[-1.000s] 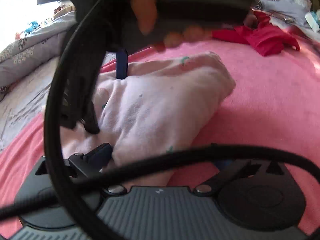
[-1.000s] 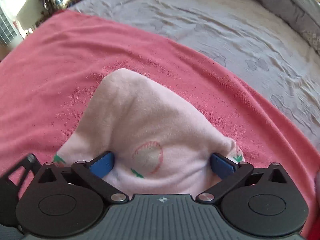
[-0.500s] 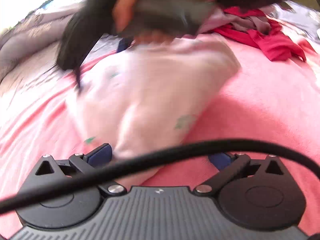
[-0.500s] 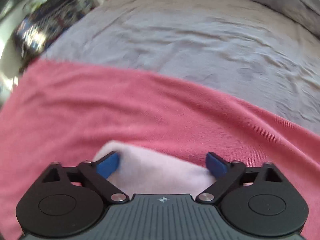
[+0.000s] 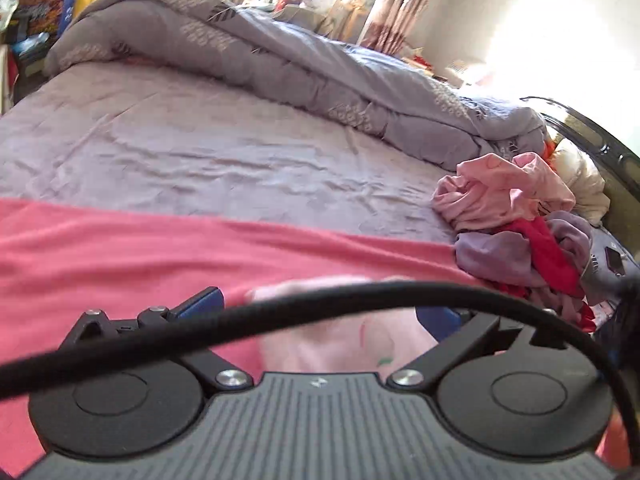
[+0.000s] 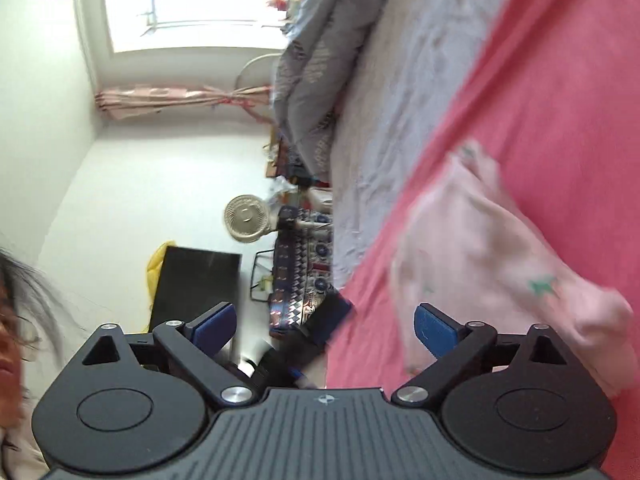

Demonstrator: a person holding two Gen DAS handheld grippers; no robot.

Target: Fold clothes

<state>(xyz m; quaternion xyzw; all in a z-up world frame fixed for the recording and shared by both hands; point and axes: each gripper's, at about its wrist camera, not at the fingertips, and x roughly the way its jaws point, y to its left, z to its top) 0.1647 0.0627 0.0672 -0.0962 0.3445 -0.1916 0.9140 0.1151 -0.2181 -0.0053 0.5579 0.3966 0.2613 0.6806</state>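
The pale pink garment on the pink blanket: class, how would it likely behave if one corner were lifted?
The pale pink garment would probably droop, since it lies soft and rumpled on the pink blanket. It looks thin, so likely light. Its fold may well fall open, as nothing pins it.

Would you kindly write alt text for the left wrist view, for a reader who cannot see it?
The left gripper, jaws apart, hovers over a pale pink garment on a pink blanket, with a black cable crossing in front. Beyond lie a grey bedsheet, a rolled grey duvet and a pile of unfolded clothes at right.
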